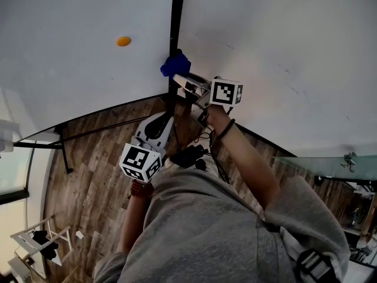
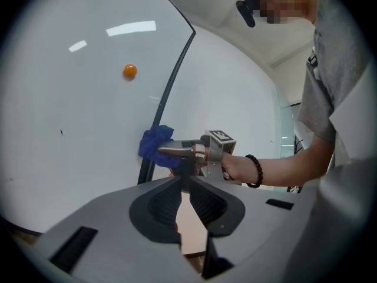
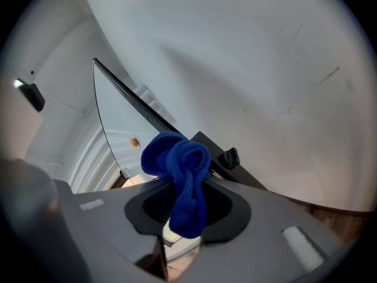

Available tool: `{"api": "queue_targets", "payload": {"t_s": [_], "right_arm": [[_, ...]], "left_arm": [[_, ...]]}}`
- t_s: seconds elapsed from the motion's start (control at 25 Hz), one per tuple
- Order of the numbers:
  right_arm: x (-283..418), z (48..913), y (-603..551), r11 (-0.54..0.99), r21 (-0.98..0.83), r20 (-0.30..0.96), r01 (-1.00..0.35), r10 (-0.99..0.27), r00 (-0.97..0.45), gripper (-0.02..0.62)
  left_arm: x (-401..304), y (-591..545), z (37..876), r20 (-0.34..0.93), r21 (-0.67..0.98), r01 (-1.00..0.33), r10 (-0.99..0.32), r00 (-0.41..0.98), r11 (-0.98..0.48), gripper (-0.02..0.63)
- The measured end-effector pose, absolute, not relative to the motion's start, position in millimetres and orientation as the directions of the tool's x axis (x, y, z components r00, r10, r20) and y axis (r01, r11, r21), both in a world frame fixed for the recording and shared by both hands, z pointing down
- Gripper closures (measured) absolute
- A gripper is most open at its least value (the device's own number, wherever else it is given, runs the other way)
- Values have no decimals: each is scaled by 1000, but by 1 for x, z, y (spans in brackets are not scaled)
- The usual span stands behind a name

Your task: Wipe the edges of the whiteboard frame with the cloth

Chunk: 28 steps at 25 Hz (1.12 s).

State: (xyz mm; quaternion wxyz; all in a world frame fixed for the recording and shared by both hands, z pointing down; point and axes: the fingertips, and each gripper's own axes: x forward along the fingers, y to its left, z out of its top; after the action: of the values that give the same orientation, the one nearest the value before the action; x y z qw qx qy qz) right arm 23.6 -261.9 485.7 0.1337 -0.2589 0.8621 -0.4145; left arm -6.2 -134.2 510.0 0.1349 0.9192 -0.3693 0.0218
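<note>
In the head view, my right claw [image 1: 181, 74] presses the blue cloth [image 1: 174, 63] against the black vertical frame strip [image 1: 176, 16] of the whiteboard [image 1: 70, 58], towards the strip's lower part. An orange magnet [image 1: 123, 41] sits on the board to the left of that strip. I judge the wiping to be under way on this upright edge. Nothing on the strip shows which stretches are already clean, so I can't tell how much is done, and the other edges look as if they are left to do.

In the left gripper view, my left claw [image 2: 187, 180] is pressed together at the tips with nothing between them. It hangs back from the strip and points towards it, well short of touching. The cloth bunches right on the strip here.

In the right gripper view, the claw pinches the cloth in a thick folded wad that bulges out ahead of the jaws. The strip runs just beyond it.

No container of any kind shows in any view, so there are no contents to report.
</note>
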Motion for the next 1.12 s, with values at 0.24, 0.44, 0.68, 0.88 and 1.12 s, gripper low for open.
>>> {"api": "queue_targets", "payload": {"t_s": [0.24, 0.44, 0.68, 0.88, 1.12], "right_arm": [[25, 503, -263, 488, -810, 2, -325, -552, -834, 485], [24, 519, -266, 461, -827, 17, -322, -551, -834, 485], [23, 527, -266, 455, -829, 31, -327, -546, -837, 485], [23, 536, -266, 443, -833, 46, -331, -541, -840, 485], [23, 551, -267, 423, -840, 71, -339, -535, -842, 485]], "left_arm": [[-7, -135, 511, 144, 236, -693, -681, 718, -681, 558], [-14, -138, 513, 145, 251, -706, -696, 704, -662, 558], [-15, -138, 516, 152, 252, -710, -698, 700, -657, 558], [-15, -139, 518, 153, 251, -714, -701, 696, -654, 558], [-19, -142, 519, 157, 251, -720, -707, 689, -647, 558]]}}
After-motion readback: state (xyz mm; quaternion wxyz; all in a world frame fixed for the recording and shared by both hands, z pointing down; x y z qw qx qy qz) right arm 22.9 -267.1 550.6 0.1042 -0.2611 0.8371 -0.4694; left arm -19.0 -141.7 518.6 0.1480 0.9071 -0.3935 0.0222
